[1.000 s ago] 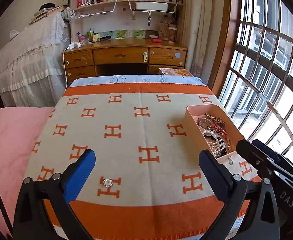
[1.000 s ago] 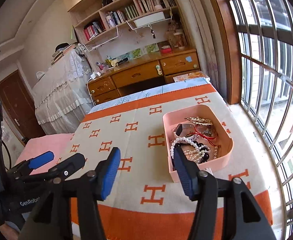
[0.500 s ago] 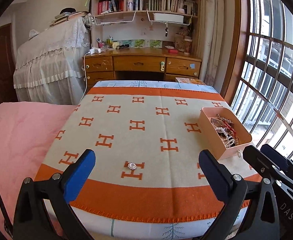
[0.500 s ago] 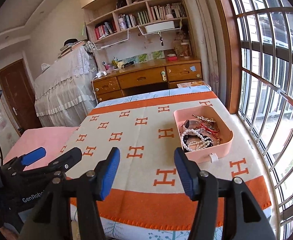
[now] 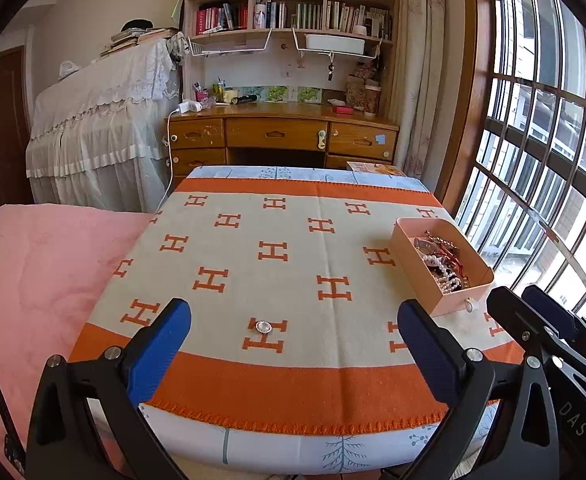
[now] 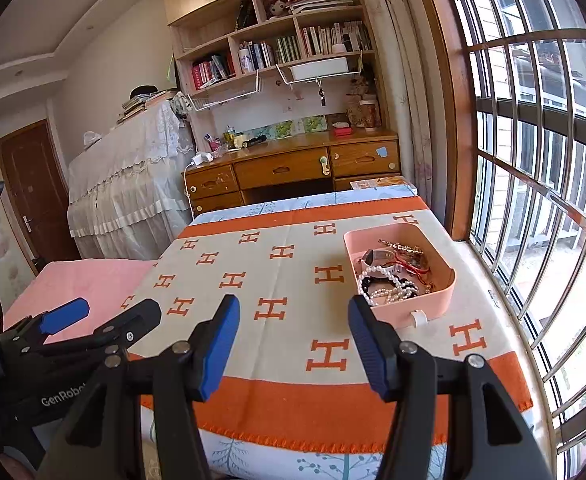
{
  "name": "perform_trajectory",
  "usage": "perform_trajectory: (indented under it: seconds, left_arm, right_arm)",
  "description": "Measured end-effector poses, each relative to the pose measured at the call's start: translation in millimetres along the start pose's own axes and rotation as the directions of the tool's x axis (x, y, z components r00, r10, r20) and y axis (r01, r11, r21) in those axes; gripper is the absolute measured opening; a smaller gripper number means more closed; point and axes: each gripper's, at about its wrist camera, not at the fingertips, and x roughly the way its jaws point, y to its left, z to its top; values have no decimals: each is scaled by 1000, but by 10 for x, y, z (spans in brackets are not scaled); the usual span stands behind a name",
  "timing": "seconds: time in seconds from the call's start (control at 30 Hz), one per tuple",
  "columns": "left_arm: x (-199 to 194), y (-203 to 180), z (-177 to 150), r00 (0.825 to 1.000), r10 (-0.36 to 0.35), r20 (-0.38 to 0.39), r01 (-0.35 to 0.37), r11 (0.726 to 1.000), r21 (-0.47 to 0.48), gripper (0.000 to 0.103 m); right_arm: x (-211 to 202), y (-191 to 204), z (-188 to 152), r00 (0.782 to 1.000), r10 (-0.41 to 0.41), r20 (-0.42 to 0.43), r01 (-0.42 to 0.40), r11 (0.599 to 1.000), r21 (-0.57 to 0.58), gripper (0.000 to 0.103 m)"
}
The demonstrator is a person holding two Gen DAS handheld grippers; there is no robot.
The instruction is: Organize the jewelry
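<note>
A small round silver brooch [image 5: 263, 326] lies alone on the orange-and-cream H-patterned blanket [image 5: 277, 216], near the front edge. A pink box [image 5: 413, 258] at the right holds pearl strands, a watch and chains; in the right wrist view it [image 6: 445, 292] sits just beyond the right fingertip. My left gripper [image 5: 295, 328] is open and empty, held back over the table's front edge, with the brooch between its fingers' line of sight. My right gripper [image 6: 295, 330] is open and empty too, to the right of the left one [image 6: 93, 320].
A pink bedcover [image 5: 41, 264] adjoins the table on the left. A barred window [image 5: 553, 152] runs along the right side. A wooden desk [image 5: 281, 136] with bookshelves stands behind the table. A lace-covered piece of furniture [image 5: 101, 128] stands at the back left.
Both grippers have pulled back and up from the table, so the blanket's front edge now shows. The brooch and the pink box have not moved. Both stay open.
</note>
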Motion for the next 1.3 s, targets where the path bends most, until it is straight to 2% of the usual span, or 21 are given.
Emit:
perform_trajectory:
  seconds: [1.3]
  left_arm:
    - [14,31,-104,1000,13,-22,-13,1000,-8,102]
  right_arm:
    - [29,24,-128,1000,8,-20,-7,1000,14,57]
